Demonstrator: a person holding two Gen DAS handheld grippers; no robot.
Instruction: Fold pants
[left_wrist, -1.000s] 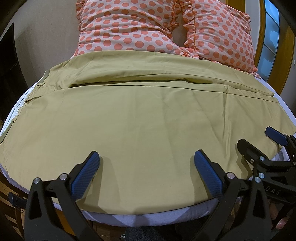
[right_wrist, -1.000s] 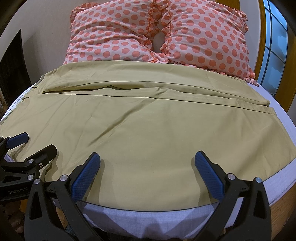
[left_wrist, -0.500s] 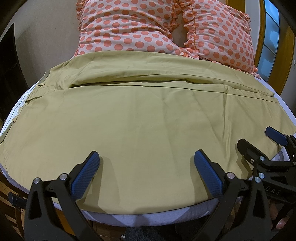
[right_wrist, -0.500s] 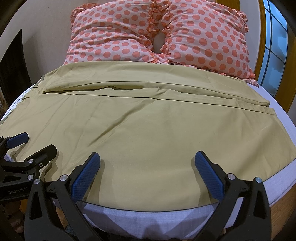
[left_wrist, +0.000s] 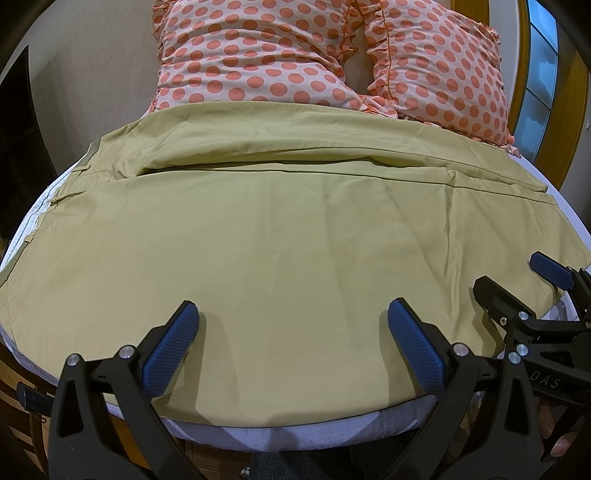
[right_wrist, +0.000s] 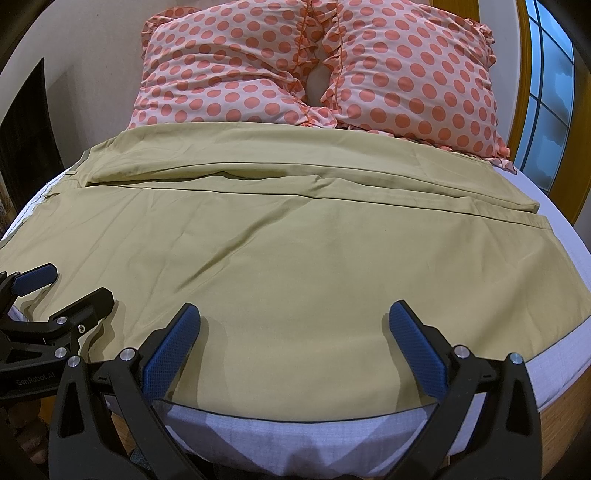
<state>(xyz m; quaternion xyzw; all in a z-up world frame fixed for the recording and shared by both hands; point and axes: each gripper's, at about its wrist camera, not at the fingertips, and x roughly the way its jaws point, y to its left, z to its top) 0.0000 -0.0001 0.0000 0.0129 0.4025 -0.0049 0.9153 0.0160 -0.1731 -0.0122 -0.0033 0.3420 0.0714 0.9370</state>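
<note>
Olive-tan pants (left_wrist: 288, 236) lie spread flat across the bed, one leg behind the other, waistband at the left; they also show in the right wrist view (right_wrist: 280, 258). My left gripper (left_wrist: 291, 321) is open and empty, hovering over the near leg close to its front edge. My right gripper (right_wrist: 295, 321) is open and empty over the same leg, further right. Each gripper shows in the other's view, the right one (left_wrist: 517, 284) at the right edge and the left one (right_wrist: 62, 284) at the left edge.
Two pink pillows with orange dots (right_wrist: 314, 70) lean at the head of the bed. The white mattress sheet (right_wrist: 295, 428) shows under the pants' front edge. A wooden-framed window (right_wrist: 546, 92) is at the right. A dark opening (left_wrist: 18, 147) is at the left.
</note>
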